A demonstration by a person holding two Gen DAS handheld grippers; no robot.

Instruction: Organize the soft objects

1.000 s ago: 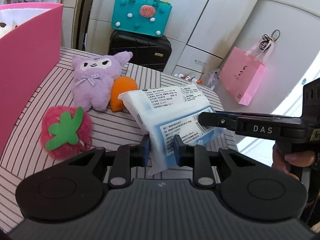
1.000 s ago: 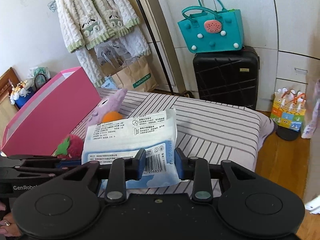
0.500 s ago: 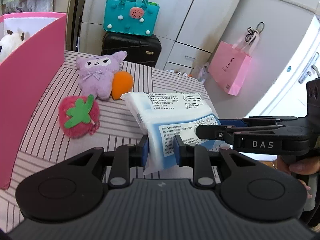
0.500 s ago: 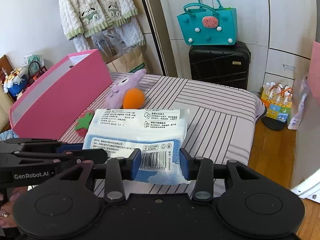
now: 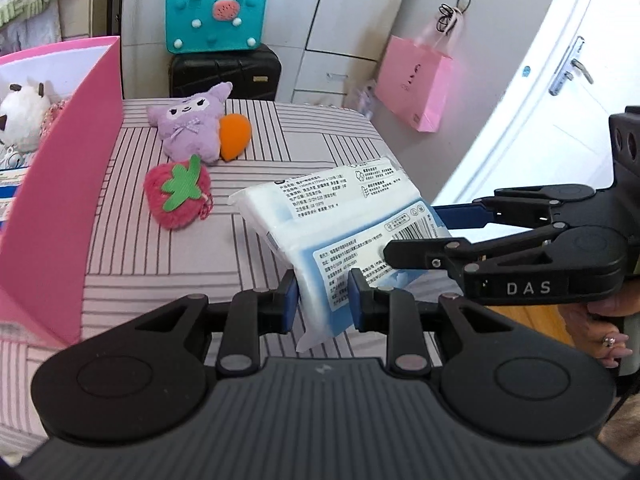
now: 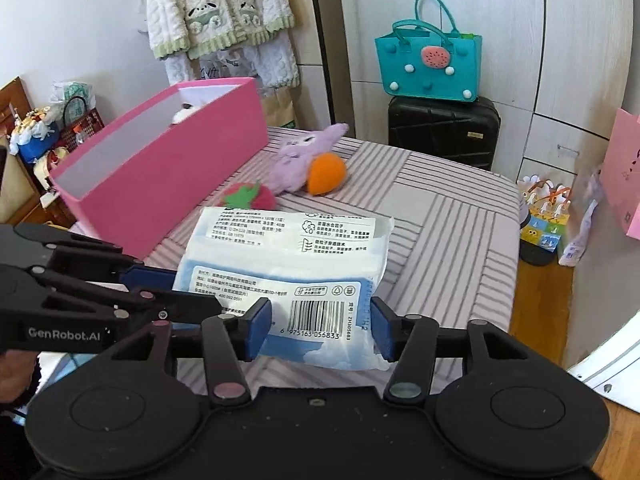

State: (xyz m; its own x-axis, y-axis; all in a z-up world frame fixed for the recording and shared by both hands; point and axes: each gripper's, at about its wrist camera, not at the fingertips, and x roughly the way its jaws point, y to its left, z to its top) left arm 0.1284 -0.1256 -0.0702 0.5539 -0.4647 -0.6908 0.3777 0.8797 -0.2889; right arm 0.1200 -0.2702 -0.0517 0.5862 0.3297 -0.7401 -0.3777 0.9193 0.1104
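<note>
The tissue pack, white and blue with a barcode, is hanging over the near edge of the striped bed, and we're pinching its near corner with the left gripper, blue pads pressing in on both sides. Our right gripper is sitting around the barcode end of the same pack, but its jaws are spread wider there and we honestly can't tell whether the pads are gripping or just touching the wrap. In the left wrist view that right gripper is coming in from the right side, one finger lying across the top of the pack. A bit further out on the bed, the red strawberry plush is lying near the pink box, which is standing along the left side of the bed. Beyond the strawberry, the purple plush is lying face up with the orange plush touching its side. Inside the box we're seeing a white fluffy toy poking up. Past the bed, a teal bag is sitting on a black suitcase, and a pink paper bag is hanging on the cabinet.
</note>
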